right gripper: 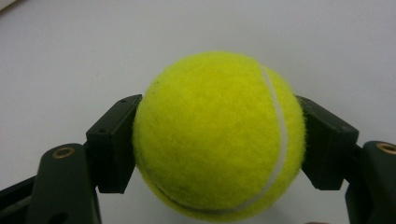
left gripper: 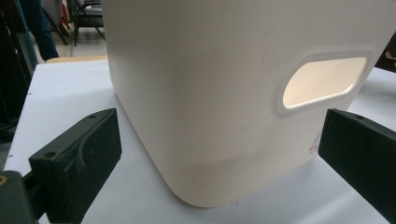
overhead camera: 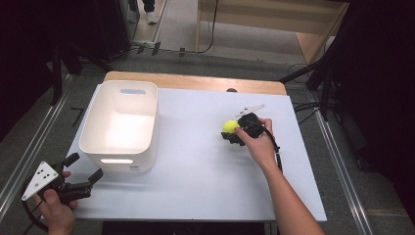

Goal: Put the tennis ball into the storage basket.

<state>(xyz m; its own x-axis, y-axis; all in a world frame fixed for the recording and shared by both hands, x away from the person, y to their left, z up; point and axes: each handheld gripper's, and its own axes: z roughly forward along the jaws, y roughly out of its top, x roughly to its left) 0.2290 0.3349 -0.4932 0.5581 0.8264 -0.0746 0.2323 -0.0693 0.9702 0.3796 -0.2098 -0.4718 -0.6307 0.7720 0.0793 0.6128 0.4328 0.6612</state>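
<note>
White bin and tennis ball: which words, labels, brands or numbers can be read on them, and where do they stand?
No text is readable.
White bin: a small sticker with red marks sits at its lower corner beside the handle hole, too small and blurred to read; in the high view a dark speck at its base is also unreadable.
Tennis ball: the white seam shows, no brand.

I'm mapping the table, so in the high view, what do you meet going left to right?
Left gripper → white bin → tennis ball → right gripper, shut on the ball, with the person's hand behind it.
</note>
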